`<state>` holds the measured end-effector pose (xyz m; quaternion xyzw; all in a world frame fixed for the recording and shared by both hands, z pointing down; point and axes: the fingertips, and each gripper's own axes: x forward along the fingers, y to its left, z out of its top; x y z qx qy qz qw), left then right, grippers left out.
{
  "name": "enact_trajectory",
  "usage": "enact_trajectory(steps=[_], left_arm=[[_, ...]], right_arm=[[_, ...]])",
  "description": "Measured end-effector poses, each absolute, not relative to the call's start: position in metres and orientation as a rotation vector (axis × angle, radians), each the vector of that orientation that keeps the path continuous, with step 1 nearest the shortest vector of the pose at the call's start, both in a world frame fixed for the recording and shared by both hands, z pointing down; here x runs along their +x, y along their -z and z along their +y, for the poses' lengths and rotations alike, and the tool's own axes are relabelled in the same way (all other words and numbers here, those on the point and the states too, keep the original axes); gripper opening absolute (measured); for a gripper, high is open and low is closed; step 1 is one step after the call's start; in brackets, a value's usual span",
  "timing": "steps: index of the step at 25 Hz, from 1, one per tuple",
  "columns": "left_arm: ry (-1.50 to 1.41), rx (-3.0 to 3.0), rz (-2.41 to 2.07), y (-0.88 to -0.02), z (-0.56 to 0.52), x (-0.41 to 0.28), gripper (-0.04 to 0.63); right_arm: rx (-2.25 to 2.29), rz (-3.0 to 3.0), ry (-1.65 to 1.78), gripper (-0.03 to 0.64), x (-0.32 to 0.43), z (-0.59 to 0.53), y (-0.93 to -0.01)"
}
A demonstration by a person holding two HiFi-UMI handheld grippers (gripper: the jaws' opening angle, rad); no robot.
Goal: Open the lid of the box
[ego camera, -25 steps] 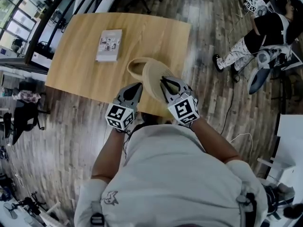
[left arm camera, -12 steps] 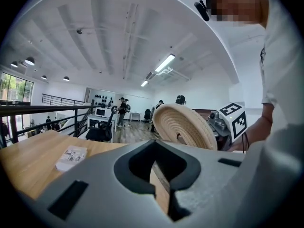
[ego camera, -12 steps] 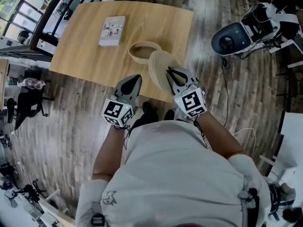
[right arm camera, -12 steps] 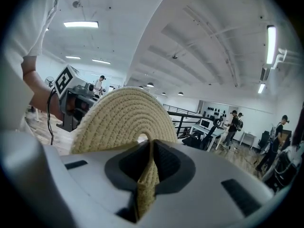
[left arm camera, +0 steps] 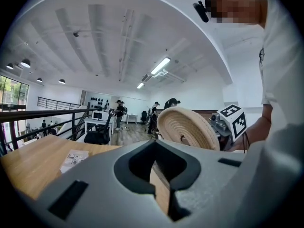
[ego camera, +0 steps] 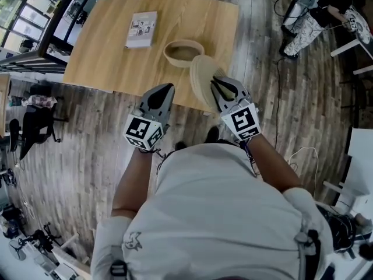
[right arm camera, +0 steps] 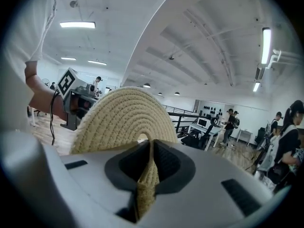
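Woven rope lid point(ego camera: 202, 79) is off the box and up in the air, standing on edge and tilted, over the near edge of the table point(ego camera: 99, 51). Right gripper point(ego camera: 218, 86) has it: its 2 jaws pinch the lid's rim, the narrow gap between them filled by the woven edge. In the right gripper view the lid rises as a pale arch above the jaws. Left gripper point(ego camera: 161, 92) holds nothing. Its 2 jaws are pressed together, tips toward the table, near the lid on its left but apart from it. Box point(ego camera: 172, 59), a round basket of the same pale rope, sits open on the light wooden table just beyond the lid. In the head view the lid's far edge overlaps the box's right rim. 1 booklet point(ego camera: 141, 29) lies flat on the table left of the box, apart from it. Both grippers hang at the table's near edge, over dark plank floor point(ego camera: 70, 156). Person's pale grey shirt point(ego camera: 215, 214) fills the lower part of the head view.
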<state>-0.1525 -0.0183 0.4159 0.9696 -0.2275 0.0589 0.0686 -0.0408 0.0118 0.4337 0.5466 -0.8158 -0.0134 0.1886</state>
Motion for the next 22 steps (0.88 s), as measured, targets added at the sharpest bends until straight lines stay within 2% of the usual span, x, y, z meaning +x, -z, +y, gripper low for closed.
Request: enact_trajectory(steps=[22], left_arm=[[-0.141, 3.015, -0.523, -0.401, 0.049, -0.277, 0.005]], right_arm=[[1.682, -2.333, -0.041, 0.035, -0.155, 0.094, -0.432]])
